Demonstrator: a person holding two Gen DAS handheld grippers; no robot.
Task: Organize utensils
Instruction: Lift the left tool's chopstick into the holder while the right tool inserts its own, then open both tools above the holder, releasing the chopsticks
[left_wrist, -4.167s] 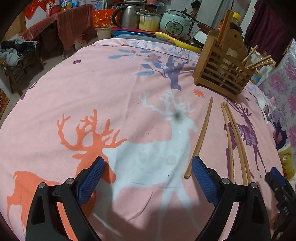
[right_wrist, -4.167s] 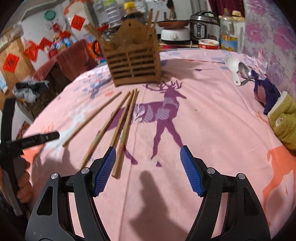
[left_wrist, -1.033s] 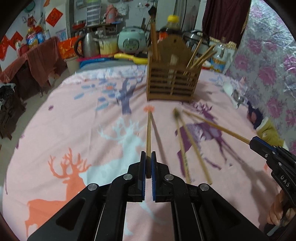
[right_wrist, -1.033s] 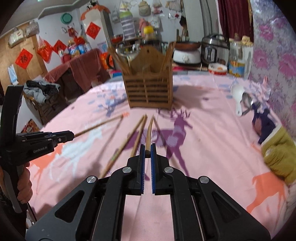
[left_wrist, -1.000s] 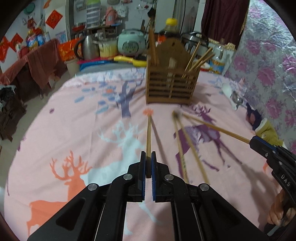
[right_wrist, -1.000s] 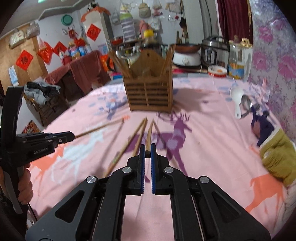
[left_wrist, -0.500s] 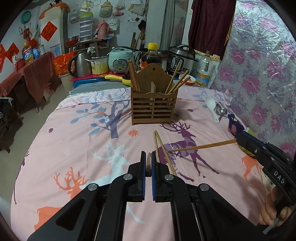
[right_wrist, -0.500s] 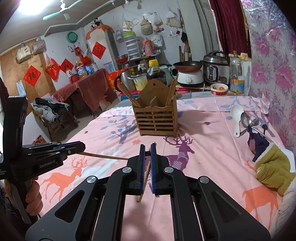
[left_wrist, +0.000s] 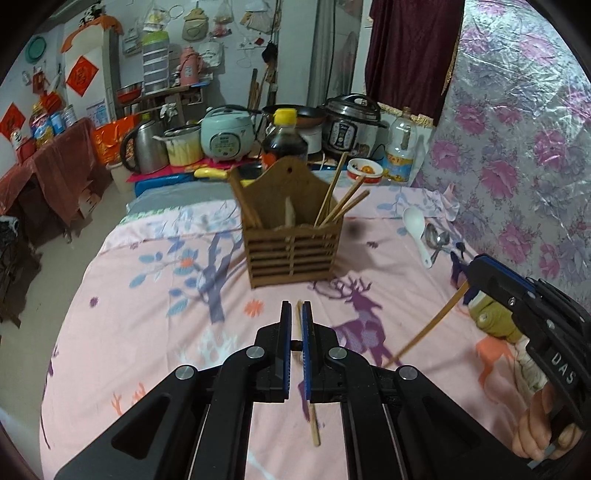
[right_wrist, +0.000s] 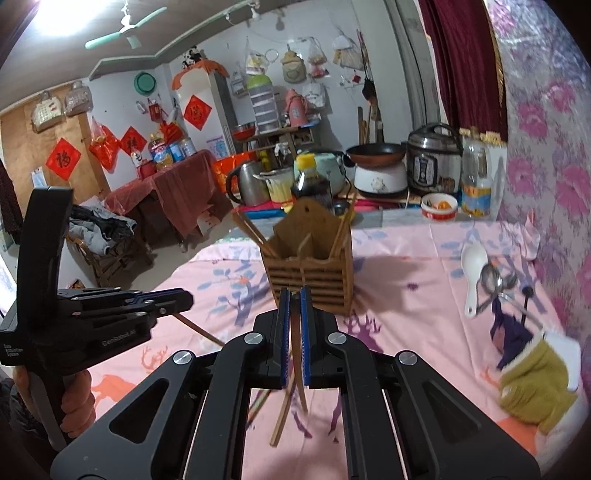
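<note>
Two tools (left_wrist: 294, 314) (right_wrist: 293, 295), one chopstick (left_wrist: 300, 325) (right_wrist: 296, 332) apiece

Both grippers (earlier open) now hold lifted chopsticks (left_wrist: 298, 325) above the tablecloth (left_wrist: 147, 325).

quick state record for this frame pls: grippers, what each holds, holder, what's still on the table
left gripper: shut on a chopstick, lifted off the table
right gripper: shut on a chopstick, lifted, its free end hanging down
wooden holder: upright on the pink deer tablecloth, ahead of both grippers, several chopsticks leaning in it
loose chopsticks: lying on the cloth below the right gripper; count unclear
spoons: white and metal, far right of the cloth, untouched
</note>
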